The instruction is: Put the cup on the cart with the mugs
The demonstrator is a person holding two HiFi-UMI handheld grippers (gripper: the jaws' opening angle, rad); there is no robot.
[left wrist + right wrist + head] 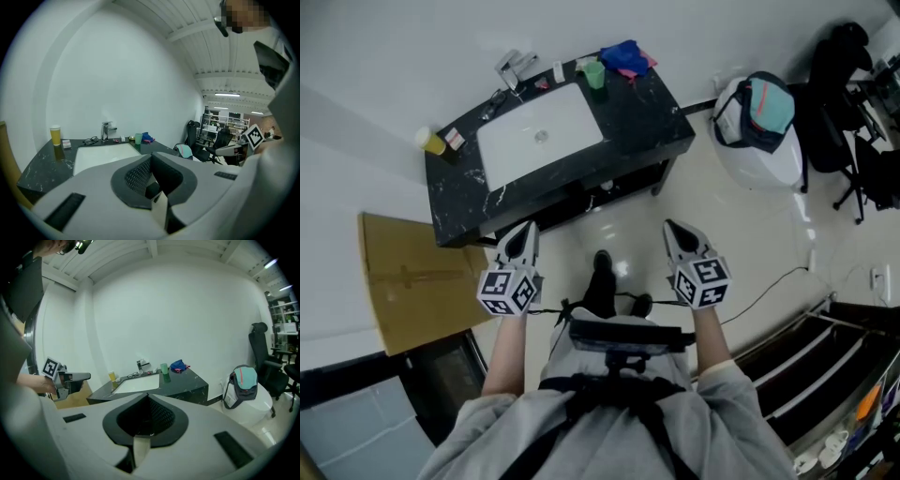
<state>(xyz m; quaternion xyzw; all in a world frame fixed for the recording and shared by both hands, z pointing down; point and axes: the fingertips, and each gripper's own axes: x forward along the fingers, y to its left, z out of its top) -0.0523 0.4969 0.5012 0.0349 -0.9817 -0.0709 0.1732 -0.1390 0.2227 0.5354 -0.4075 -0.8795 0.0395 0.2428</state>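
Green plastic cup (594, 73) sits upper centre on black marble tabletop (637, 122). Left tool (528, 232), right tool (673, 230) both closed, empty: step closer, open one first.

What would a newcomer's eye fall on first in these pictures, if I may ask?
The black counter with its white sink stands out against the pale floor, in the upper middle of the head view. A green cup stands near its back edge, beside a blue cloth. In the foreground the left claw and right claw, both shut and empty, point toward it.
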